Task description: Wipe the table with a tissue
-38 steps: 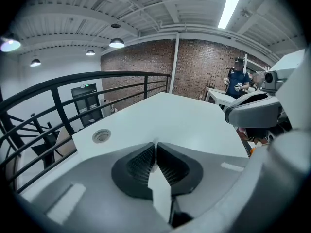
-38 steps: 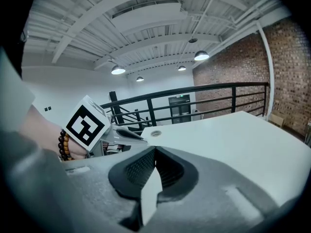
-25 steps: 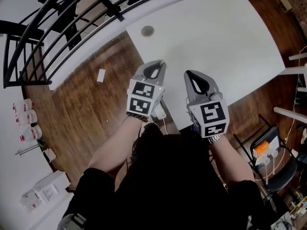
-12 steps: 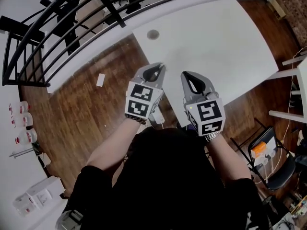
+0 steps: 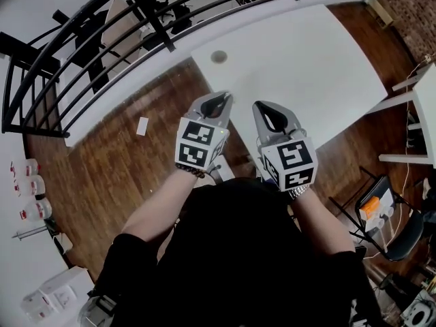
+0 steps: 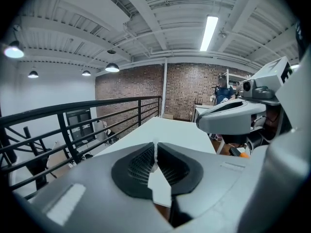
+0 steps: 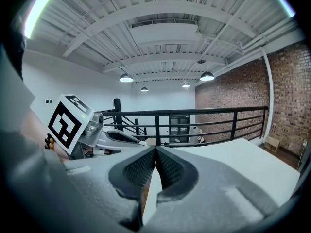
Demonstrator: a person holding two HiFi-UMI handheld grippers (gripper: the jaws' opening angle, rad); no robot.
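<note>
The long white table (image 5: 306, 60) runs from the middle to the upper right of the head view, with a round grey grommet (image 5: 219, 56) near its left end. My left gripper (image 5: 219, 101) and right gripper (image 5: 270, 109) are held side by side over the table's near-left edge. Each has its jaws pressed together with nothing between them, as the left gripper (image 6: 155, 148) and right gripper (image 7: 155, 152) show in their own views. The table (image 6: 170, 130) stretches ahead toward a brick wall. No tissue shows in any view.
A black railing (image 5: 136, 19) borders the table's far side. Wooden floor (image 5: 129, 169) lies to the left, with a small white card (image 5: 142, 126) on it. Plastic bottles (image 5: 30, 186) stand at far left. A chair (image 5: 381, 213) with orange items is at the right.
The head view has shifted slightly, so the table sits a little lower in frame. Both grippers stay shut and side by side, barely moved.
</note>
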